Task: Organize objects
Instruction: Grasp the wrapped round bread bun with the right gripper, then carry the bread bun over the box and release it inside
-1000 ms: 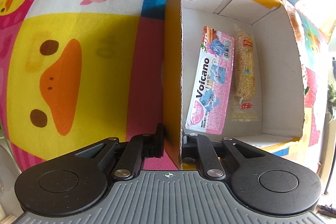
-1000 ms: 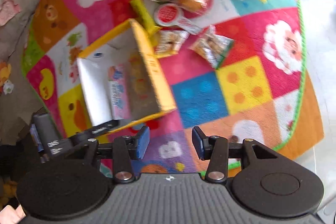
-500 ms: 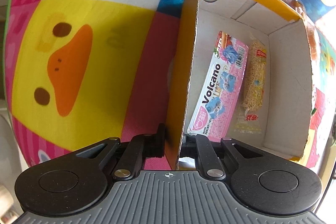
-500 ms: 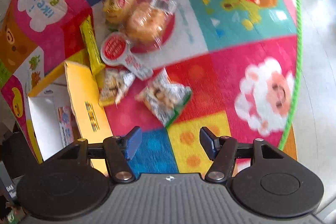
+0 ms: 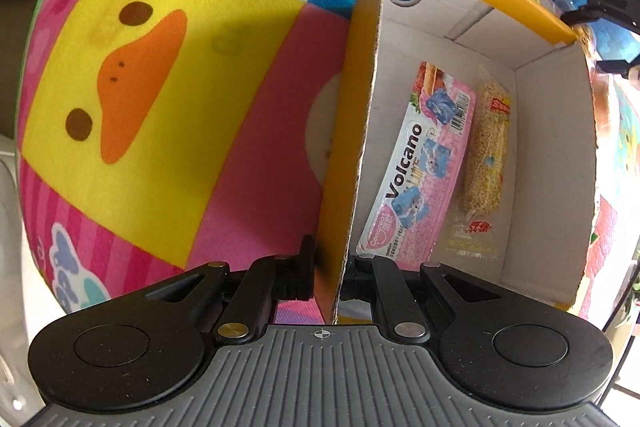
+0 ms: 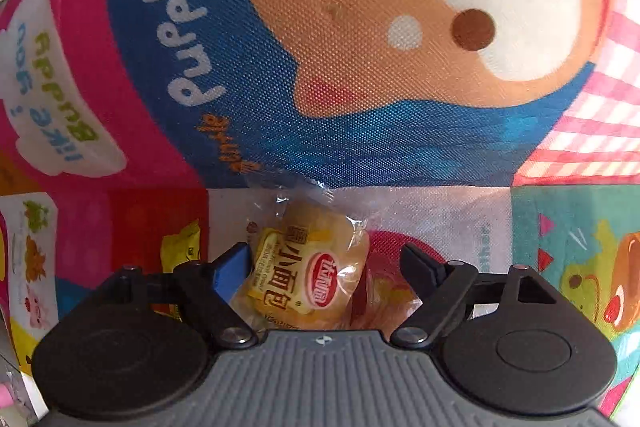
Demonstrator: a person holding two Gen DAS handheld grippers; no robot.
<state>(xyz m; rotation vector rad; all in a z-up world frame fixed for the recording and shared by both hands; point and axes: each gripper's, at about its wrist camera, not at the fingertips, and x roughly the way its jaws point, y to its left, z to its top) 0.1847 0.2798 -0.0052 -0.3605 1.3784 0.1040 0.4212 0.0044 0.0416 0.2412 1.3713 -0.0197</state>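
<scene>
1. We see a cartoon play mat [image 5: 168,131] under everything, bright with a yellow duck, a pig and, in the right wrist view, a brown puppy on blue [image 6: 360,39].
2. A yellow cardboard box [image 5: 552,163], white inside and open at the top, stands on the mat.
3. Our left gripper [image 5: 330,267] is closed on the box's near wall: one finger sits outside the wall and the other inside, with the cardboard edge pinched between them.
4. Our right gripper [image 6: 326,263] is spread wide just above the mat, its fingers either side of a bun without touching it as far as we can tell.
5. A pink "Volcano" wafer pack [image 5: 416,171] lies flat on the box floor, along the held wall.
6. A clear-wrapped cereal bar [image 5: 486,163] lies just beside the wafer pack, parallel to it.
7. The wrapped bun [image 6: 308,279], golden with a red round logo, rests on the mat between the right gripper's fingers.
8. A yellow packet [image 6: 182,247] lies on the mat to the bun's left, partly hidden.
</scene>
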